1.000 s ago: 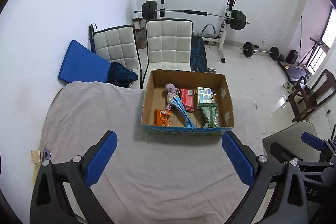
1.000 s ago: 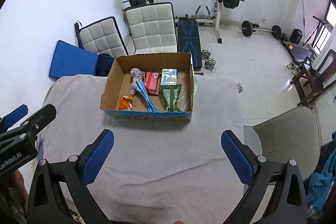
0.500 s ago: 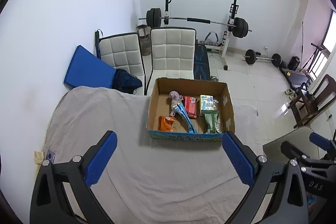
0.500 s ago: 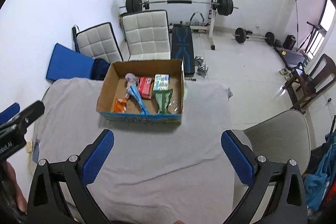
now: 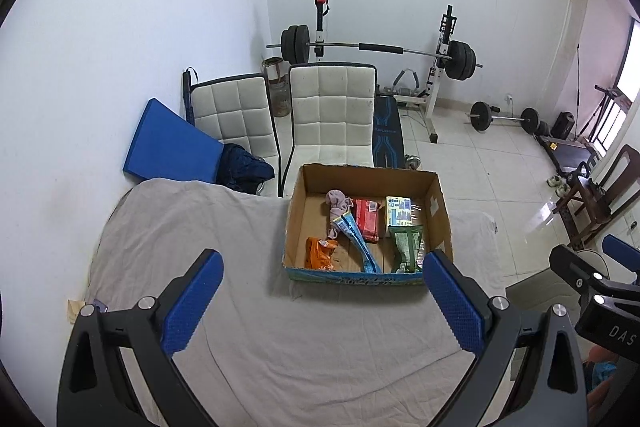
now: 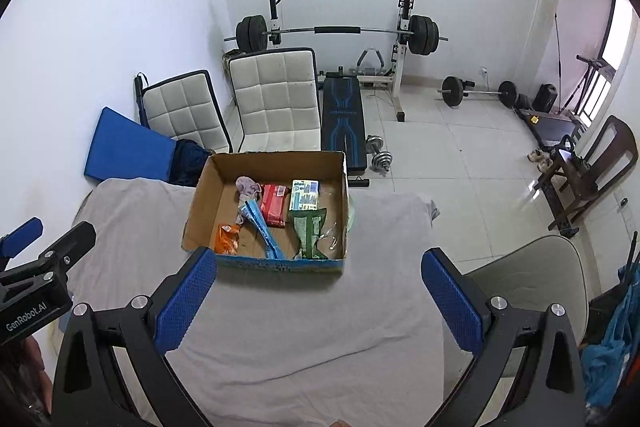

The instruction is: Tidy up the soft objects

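An open cardboard box (image 5: 439, 203) (image 6: 200, 193) stands at the far edge of a grey-clothed table (image 5: 248, 323) (image 6: 304, 331). Inside lie a pinkish cloth (image 5: 338, 201) (image 6: 248, 187), a red packet (image 5: 367, 219) (image 6: 274, 205), a blue packet (image 5: 358, 243) (image 6: 262, 225), an orange packet (image 5: 318, 253) (image 6: 227, 237), a green packet (image 5: 405, 241) (image 6: 308, 229) and a white-blue pack (image 5: 398, 211) (image 6: 305, 195). My left gripper (image 5: 320, 303) and my right gripper (image 6: 318, 303) hang open and empty, high above the table's near side, well short of the box.
Two white padded chairs (image 5: 332, 115) (image 6: 276, 95) and a blue mat (image 5: 168, 147) stand behind the table. A grey chair (image 6: 532, 279) is at the right. A barbell rack (image 5: 380, 47) and weights (image 6: 476, 93) lie on the tiled floor.
Both grippers have risen and drawn back, so the box and table look smaller and more of the room shows. Nothing was grasped or released.
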A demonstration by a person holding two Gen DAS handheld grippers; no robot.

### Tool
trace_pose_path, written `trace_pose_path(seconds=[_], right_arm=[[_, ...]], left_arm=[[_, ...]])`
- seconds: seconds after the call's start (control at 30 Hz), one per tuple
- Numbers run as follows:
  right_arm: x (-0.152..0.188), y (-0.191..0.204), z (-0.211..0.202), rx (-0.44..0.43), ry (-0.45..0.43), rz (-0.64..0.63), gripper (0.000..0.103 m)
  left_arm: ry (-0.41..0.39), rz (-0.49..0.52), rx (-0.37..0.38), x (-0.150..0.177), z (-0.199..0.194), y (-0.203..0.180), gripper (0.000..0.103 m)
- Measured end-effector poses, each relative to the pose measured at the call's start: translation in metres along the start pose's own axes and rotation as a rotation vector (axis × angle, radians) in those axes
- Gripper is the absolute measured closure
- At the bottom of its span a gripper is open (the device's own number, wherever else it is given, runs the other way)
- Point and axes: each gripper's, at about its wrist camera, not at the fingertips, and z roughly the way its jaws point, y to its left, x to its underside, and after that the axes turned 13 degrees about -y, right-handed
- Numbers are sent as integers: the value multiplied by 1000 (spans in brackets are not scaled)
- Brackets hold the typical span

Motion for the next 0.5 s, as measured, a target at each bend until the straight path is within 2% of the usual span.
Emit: trace_pose_path(seconds=[0.5], right_arm=[[-8, 1, -11, 6, -31, -5, 0]], left_arm=[[-2, 5, 6, -2, 0, -3, 1]])
